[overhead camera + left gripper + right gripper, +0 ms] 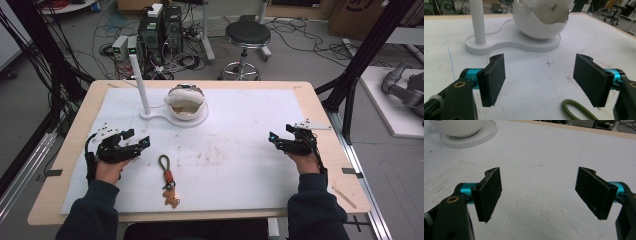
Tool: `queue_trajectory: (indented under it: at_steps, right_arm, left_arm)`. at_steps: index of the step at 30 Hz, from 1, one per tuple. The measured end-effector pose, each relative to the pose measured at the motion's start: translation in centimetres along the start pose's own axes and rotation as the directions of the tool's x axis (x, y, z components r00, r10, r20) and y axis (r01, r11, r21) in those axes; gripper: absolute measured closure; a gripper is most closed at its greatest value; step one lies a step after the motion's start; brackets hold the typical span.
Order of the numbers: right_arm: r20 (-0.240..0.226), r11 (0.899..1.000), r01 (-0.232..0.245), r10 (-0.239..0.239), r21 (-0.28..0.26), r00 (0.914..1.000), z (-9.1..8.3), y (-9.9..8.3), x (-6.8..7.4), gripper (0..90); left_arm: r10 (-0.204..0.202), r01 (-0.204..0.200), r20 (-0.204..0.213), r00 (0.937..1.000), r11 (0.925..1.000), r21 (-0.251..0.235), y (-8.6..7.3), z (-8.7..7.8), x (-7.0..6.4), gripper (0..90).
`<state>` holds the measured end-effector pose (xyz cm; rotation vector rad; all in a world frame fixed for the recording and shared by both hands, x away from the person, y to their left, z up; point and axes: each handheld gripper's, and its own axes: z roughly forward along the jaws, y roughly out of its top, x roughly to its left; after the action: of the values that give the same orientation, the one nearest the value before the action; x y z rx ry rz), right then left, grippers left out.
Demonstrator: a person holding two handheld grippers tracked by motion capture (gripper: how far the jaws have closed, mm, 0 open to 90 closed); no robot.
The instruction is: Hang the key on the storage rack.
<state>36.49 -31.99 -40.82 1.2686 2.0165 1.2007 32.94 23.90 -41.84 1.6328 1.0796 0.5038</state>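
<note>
Olive cord keychain (pixel 168 180) lies on stained white foam sheet (pixel 235 150)

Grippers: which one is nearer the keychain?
The left gripper. The keychain lies just to its right, its green loop showing by that gripper's jaw; the right gripper is across the board.

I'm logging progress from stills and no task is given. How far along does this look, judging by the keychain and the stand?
Nothing looks done yet. The keychain lies flat on the white mat, apart from the stand's post and the white bowl. Nothing is in hand: the left claw and the right claw are both open, resting near the mat's sides. Any picking up or placing is still left.
</note>
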Motion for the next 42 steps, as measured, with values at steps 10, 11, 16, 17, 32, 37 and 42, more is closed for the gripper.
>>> queue_trajectory:
  at_steps: [10,11,16,17,32,37,42]
  right_arm:
    - [-0.012,1.0,0.012,-0.012,0.004,0.9998,0.2,-0.1,0.2,21.7]
    - [-0.012,1.0,0.009,-0.009,0.005,0.9999,0.3,-0.1,0.2,21.7]
    - [-0.015,1.0,0.013,-0.013,0.005,0.9998,0.3,-0.1,0.3,21.7]
    - [-0.017,1.0,0.012,-0.012,0.005,0.9998,0.3,0.0,0.3,21.7]
    - [-0.019,1.0,0.011,-0.011,0.006,0.9998,0.2,-0.1,0.3,21.7]
    - [-0.019,1.0,0.009,-0.009,0.008,0.9998,0.3,0.0,0.4,21.8]
    - [-0.022,1.0,0.007,-0.007,0.007,0.9997,0.6,0.0,0.4,21.8]
  left_arm:
    - [0.019,-0.027,0.06,0.998,0.9895,0.142,-1.4,-0.2,-2.1,42.1]
    - [0.017,-0.027,0.06,0.998,0.9858,0.166,-1.6,0.0,-2.2,44.3]
    - [0.0,-0.019,0.072,0.9974,0.9636,0.267,-2.5,1.9,-3.0,47.8]
    - [0.0,-0.019,0.072,0.9974,0.9636,0.267,-2.5,1.9,-3.0,48.6]
    - [0.108,-0.082,-0.076,0.9912,0.9522,0.294,-1.1,2.9,0.0,84.0]
    - [0.069,-0.034,-0.137,0.9882,0.9702,0.24,-0.2,2.3,2.7,84.0]
    - [0.039,0.005,-0.184,0.9821,0.9719,0.235,0.2,2.6,5.3,84.0]
